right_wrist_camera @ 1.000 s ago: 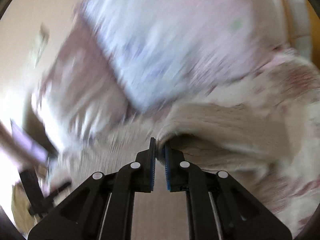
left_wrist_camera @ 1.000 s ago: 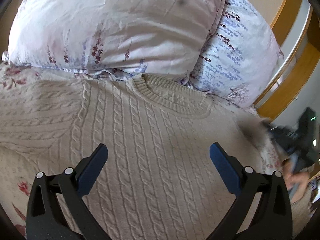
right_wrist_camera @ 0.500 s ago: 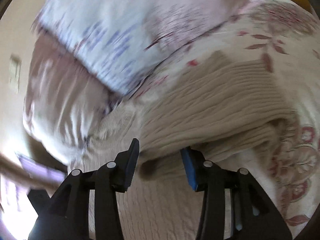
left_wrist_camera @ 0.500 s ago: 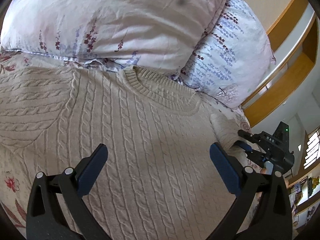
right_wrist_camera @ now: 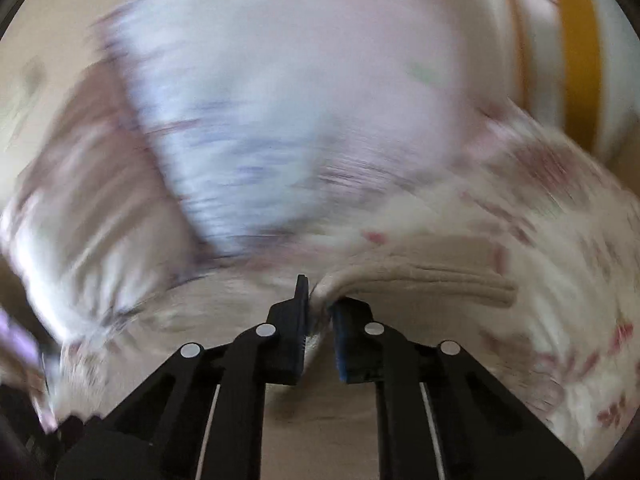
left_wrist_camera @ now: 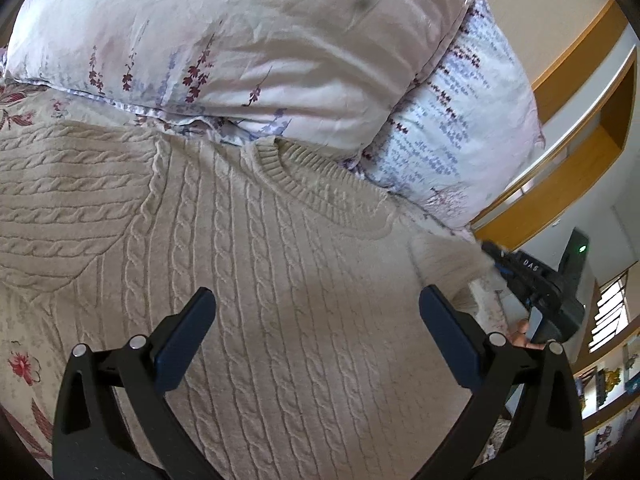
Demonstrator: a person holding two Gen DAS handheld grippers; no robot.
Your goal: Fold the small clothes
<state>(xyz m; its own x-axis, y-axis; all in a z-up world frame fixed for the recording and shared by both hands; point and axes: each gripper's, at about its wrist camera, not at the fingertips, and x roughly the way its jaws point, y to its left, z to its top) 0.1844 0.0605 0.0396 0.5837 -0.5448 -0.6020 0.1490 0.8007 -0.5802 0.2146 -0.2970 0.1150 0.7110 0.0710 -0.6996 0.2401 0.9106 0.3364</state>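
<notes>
Across the frame's centre, the sweater (left_wrist_camera: 248,280) lies flat on the bed (left_wrist_camera: 24,360), collar toward the pillows (left_wrist_camera: 240,48). Your right gripper (right_wrist_camera: 318,320) clenches its sleeve at lower right; your left gripper (left_wrist_camera: 316,332) hangs released above.

Both wrist views close above the sweater (left_wrist_camera: 280,280), angled down towards the pillows (left_wrist_camera: 260,52), both shared.

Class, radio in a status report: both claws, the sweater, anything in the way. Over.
Left claw open above sweater. Right claw shut on sweater edge. Pillows butt against collar. Over.
</notes>
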